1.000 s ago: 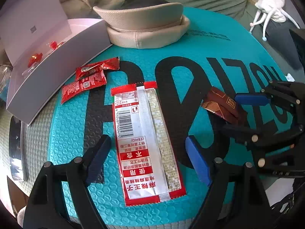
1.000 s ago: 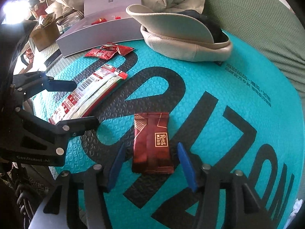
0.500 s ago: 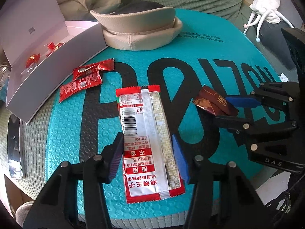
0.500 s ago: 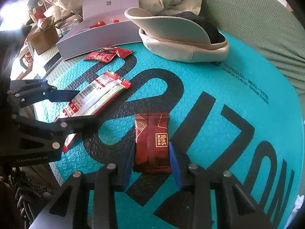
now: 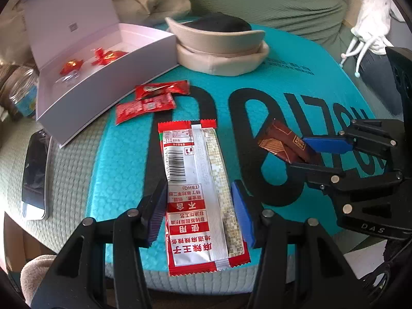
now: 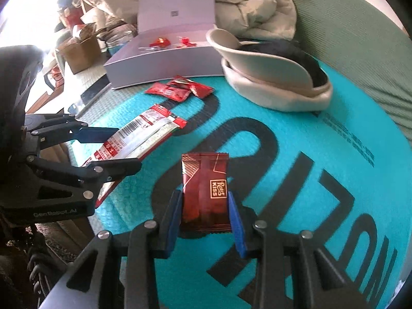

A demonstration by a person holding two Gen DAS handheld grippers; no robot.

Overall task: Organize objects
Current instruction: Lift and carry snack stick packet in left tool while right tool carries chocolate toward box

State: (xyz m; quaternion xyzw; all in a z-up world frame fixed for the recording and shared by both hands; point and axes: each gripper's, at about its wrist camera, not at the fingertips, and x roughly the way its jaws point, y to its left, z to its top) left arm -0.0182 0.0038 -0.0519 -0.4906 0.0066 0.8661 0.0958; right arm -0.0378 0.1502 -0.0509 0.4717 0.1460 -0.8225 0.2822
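My left gripper (image 5: 199,208) is shut on a long red, white and silver snack packet (image 5: 195,170), pads pressing its two long edges, slightly above the teal bubble mat (image 5: 296,77). My right gripper (image 6: 205,217) is shut on a dark red chocolate packet (image 6: 206,188), also raised a little off the mat. Each gripper shows in the other's view: the right gripper (image 5: 311,155) with the chocolate packet (image 5: 280,141), the left gripper (image 6: 123,148) with the long packet (image 6: 139,136).
An open white box (image 5: 103,85) holding red wrapped candies (image 5: 105,55) stands at the far left. Two small red sachets (image 5: 152,100) lie beside it. A beige hat (image 5: 224,51) sits at the back, a phone (image 5: 34,177) and a jar (image 5: 20,92) left of the mat.
Both grippers closed, the left on the long snack packet and the right on the chocolate packet, then rose slightly with them.
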